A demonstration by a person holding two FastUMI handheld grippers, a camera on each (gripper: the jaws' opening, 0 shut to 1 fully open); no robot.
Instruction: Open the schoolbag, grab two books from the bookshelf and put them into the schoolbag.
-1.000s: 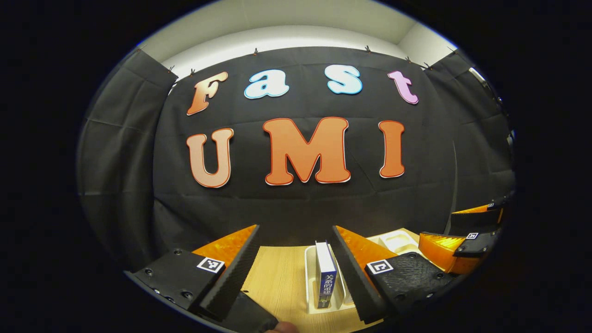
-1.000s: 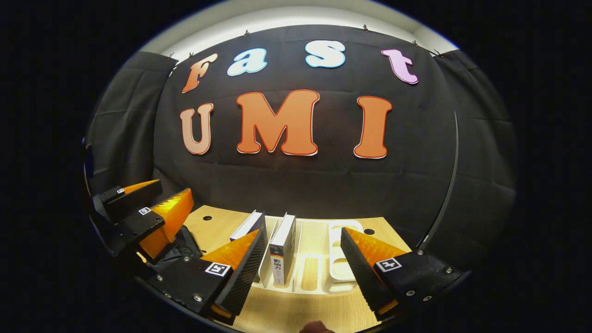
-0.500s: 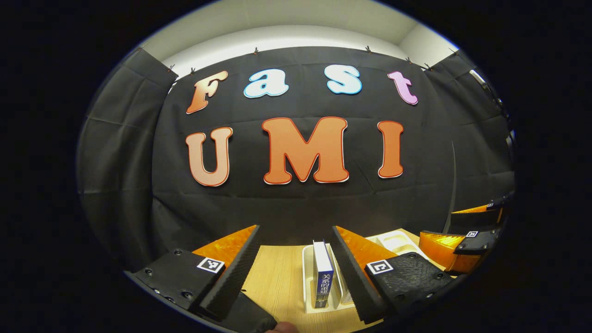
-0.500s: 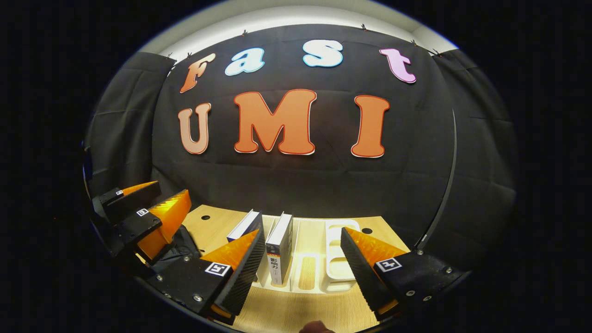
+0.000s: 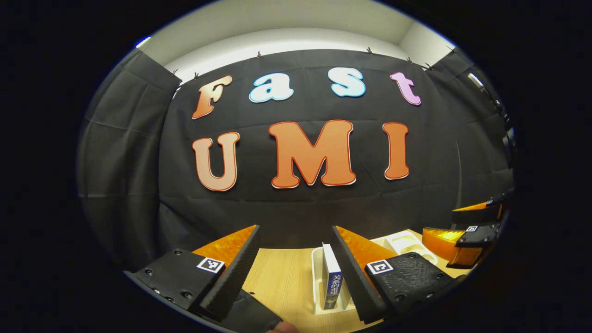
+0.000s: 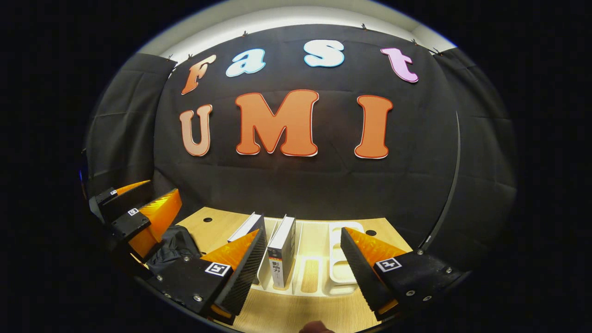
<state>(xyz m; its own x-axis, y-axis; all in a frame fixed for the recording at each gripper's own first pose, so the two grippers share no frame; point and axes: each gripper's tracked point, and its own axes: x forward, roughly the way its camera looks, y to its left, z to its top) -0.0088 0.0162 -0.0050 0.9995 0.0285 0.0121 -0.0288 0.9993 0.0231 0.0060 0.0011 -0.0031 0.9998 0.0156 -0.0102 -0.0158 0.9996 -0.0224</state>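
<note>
Table (image 6: 217, 229): light wood-grain top with small round dark holes toward the back, set against the booth's black cloth wall. On it: one white slotted bookshelf (image 6: 340, 273), low-walled, holding two upright books, one blue-spined (image 5: 332, 280), one white-covered with a dark spine (image 6: 282, 252); one dark schoolbag (image 6: 173, 243), crumpled, at the table's left edge.

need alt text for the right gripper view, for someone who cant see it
The right gripper, open, points at a white bookshelf on a wooden table, with a black-spined book standing upright between its fingers. A second book leans to its left, and the left gripper hovers farther left above a black schoolbag.
</note>
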